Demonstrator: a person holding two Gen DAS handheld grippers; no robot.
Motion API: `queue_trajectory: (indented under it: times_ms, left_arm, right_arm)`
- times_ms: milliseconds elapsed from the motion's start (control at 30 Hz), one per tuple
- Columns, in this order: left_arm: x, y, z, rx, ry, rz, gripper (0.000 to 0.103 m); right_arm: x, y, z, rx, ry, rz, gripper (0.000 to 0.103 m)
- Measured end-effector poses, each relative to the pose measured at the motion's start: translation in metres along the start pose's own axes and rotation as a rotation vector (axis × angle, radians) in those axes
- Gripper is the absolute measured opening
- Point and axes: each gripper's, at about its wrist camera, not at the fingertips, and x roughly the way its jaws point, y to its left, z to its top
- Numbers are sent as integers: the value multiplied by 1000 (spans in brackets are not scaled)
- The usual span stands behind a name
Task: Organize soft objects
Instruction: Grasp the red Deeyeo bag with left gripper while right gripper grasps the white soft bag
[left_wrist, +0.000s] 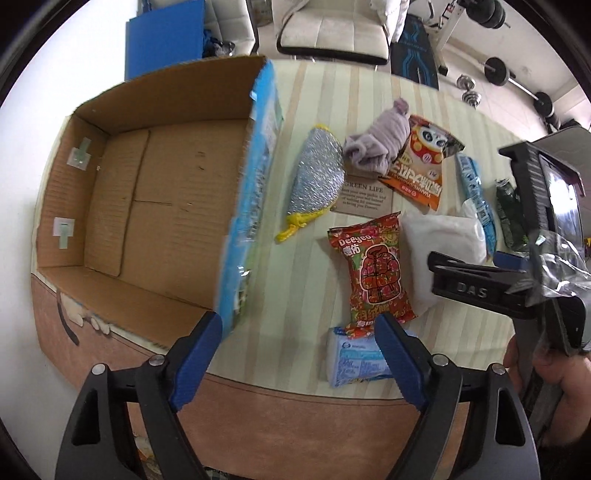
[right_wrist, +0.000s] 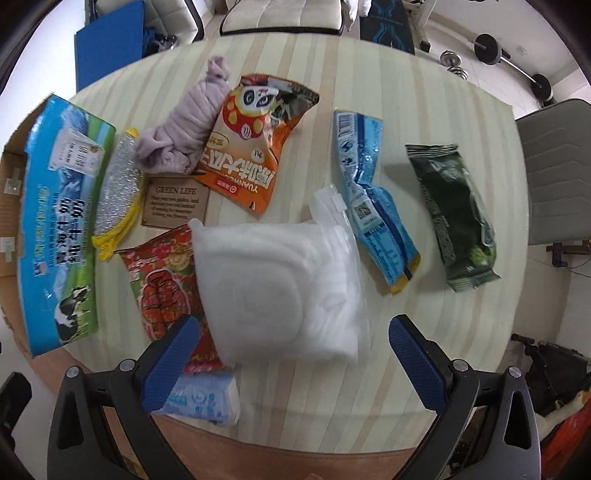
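Hovering over the tabletop, both claws gape wide and hold nothing: right claw above the white pack near the front edge, left claw beside the empty box. Likely next: descend, pinch the pack, carry it boxward.

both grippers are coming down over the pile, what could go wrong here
The white bag overlaps the red snack packet, so the open right gripper may pinch both. The left gripper hangs close to the cardboard box wall and could snag it. Thin packets may slip from the pads.
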Motion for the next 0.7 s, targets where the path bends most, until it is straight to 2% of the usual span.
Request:
queue_trajectory:
  times_ms: [67, 167, 267, 367, 500, 533, 567, 633, 700]
  left_arm:
    - [13, -9, 6, 1, 32, -3, 84]
    - [28, -22, 12, 21, 63, -5, 84]
    - [45, -34, 21, 34, 104, -24, 84]
    - [66, -46, 34, 47, 154, -31, 84]
    - [101, -62, 50, 51, 219, -43, 84]
    - [112, -64, 53, 52, 243, -48, 80]
    - [123, -67, 54, 47, 267, -50, 71]
    - [138, -69, 53, 46, 307, -39, 65]
    - [136, -74, 52, 57, 264, -34, 56]
  right_arm:
    - [18, 3, 6, -16, 26, 13, 103]
    - [19, -4, 2, -26, 3, 32, 100]
    - [15, -27, -12, 8, 2, 57, 94]
    - [16, -55, -30, 57, 33, 73, 94]
    - [21, -83, -40, 120, 72, 159, 95]
    - [23, -86, -40, 127, 74, 171, 96]
    - [27, -88, -39, 126, 82, 174, 97]
    - [36, -90, -36, 126, 100, 171, 102]
    - [45, -94, -27, 126, 105, 159, 103]
